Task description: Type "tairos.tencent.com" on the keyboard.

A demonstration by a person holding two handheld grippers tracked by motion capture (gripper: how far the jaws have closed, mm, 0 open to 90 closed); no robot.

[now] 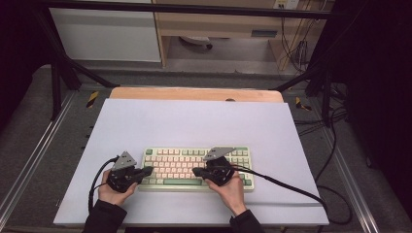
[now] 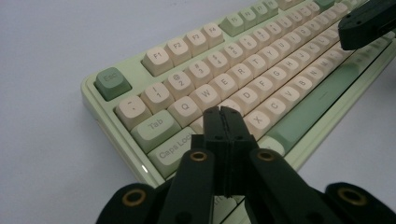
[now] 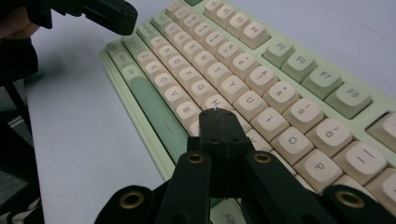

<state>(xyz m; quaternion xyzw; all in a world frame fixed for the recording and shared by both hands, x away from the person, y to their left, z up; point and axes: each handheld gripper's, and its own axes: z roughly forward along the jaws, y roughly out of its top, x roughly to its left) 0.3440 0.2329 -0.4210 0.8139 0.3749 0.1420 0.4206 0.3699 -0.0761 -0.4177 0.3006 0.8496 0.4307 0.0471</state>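
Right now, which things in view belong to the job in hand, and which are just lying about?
In the job:
- keyboard
- left hand-held gripper, jaws shut, over the left keys
- right hand-held gripper, jaws shut, over the middle keys

Lying about:
- white mat
- wooden table edge
- floor cables

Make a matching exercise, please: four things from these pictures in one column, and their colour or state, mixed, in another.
Things:
1. Esc key of the pale green mechanical keyboard
2. Q key
3. left gripper
4. white table sheet

Descriptions:
A. cream keycap
B. black jaws shut, empty, above the keys
C. darker green keycap
D. plain surface under the keyboard

Pairs: 1-C, 2-A, 3-B, 4-D
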